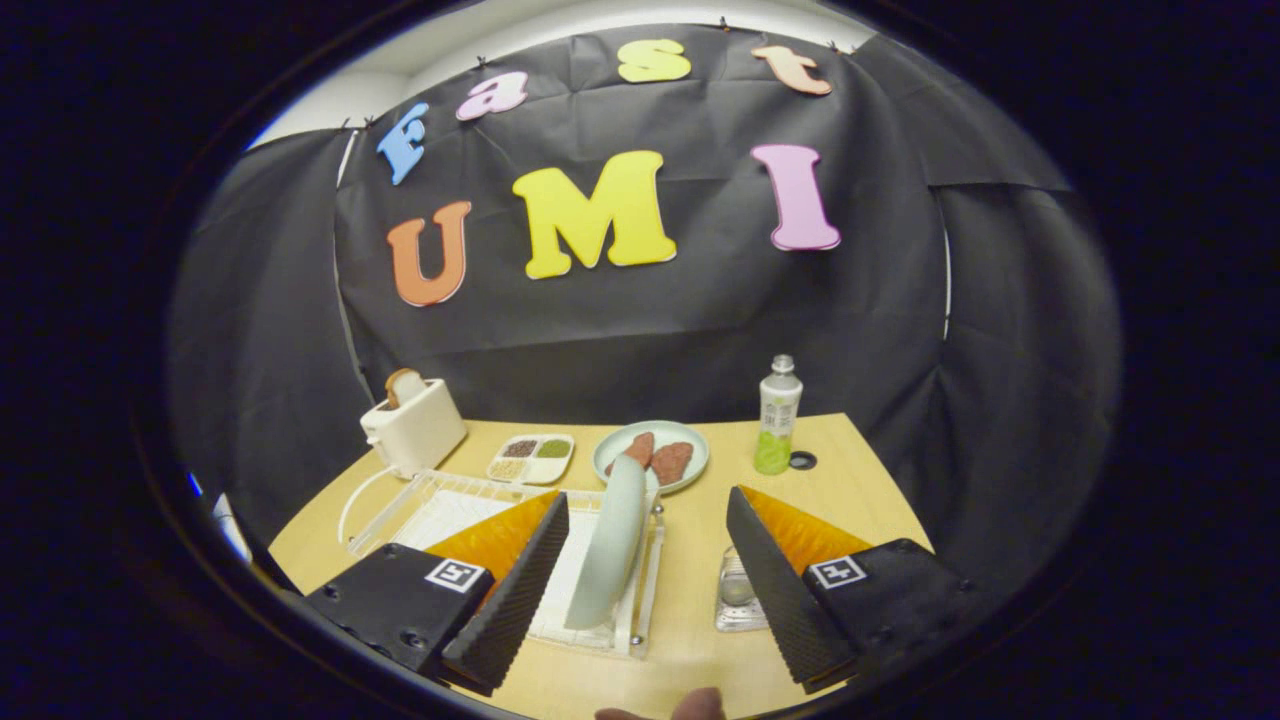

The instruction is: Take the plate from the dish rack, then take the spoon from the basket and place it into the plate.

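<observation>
A pale green plate (pixel 612 545) stands on edge in a clear dish rack (pixel 400 510) on the wooden table. My gripper (pixel 648 555) is open, held above the table. The plate sits between the two fingers, closer to the left finger (pixel 515 590), with neither finger touching it. Behind the right finger (pixel 775 590) a small clear basket (pixel 735 600) stands on the table with a spoon-like thing inside, partly hidden by that finger.
Beyond the rack are a white toaster (pixel 415 425), a divided tray of grains (pixel 531 458), a second plate with reddish pieces (pixel 655 455), a bottle of green liquid (pixel 777 417) and a dark cap (pixel 802 460). A fingertip (pixel 690 708) shows below the gripper.
</observation>
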Motion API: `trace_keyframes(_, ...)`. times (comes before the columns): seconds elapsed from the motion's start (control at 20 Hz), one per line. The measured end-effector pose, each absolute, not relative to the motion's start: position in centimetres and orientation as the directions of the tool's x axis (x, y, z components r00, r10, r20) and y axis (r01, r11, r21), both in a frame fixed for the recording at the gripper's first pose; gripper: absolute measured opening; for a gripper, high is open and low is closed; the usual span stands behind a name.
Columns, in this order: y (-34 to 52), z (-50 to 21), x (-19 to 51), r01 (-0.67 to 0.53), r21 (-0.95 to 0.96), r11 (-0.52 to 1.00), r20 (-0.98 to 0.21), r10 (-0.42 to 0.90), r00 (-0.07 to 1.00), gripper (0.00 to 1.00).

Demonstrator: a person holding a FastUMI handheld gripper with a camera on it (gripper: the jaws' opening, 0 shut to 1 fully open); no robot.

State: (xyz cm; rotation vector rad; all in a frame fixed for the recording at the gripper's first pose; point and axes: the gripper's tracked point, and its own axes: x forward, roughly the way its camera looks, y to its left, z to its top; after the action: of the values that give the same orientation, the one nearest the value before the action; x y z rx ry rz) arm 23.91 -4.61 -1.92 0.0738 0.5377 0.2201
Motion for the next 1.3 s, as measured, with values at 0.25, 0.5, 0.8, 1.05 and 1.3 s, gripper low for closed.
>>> trace_keyframes(0.25,-1.9,-4.9,26.3,-0.166,0.138,0.976,-0.635,0.216,0.742,1.0)
trace_keyframes(0.5,-0.2,-7.9,27.7,-0.105,0.213,0.972,-0.721,0.228,0.655,0.95)
trace_keyframes(0.8,-0.1,-10.3,27.4,-0.032,0.205,0.978,-0.802,0.187,0.567,0.59)
trace_keyframes(1.05,-0.9,-9.5,27.2,0.055,0.162,0.985,-0.806,0.1,0.584,0.41)
trace_keyframes(1.3,-2.0,-8.2,27.6,0.116,0.12,0.986,-0.815,0.03,0.579,0.39)
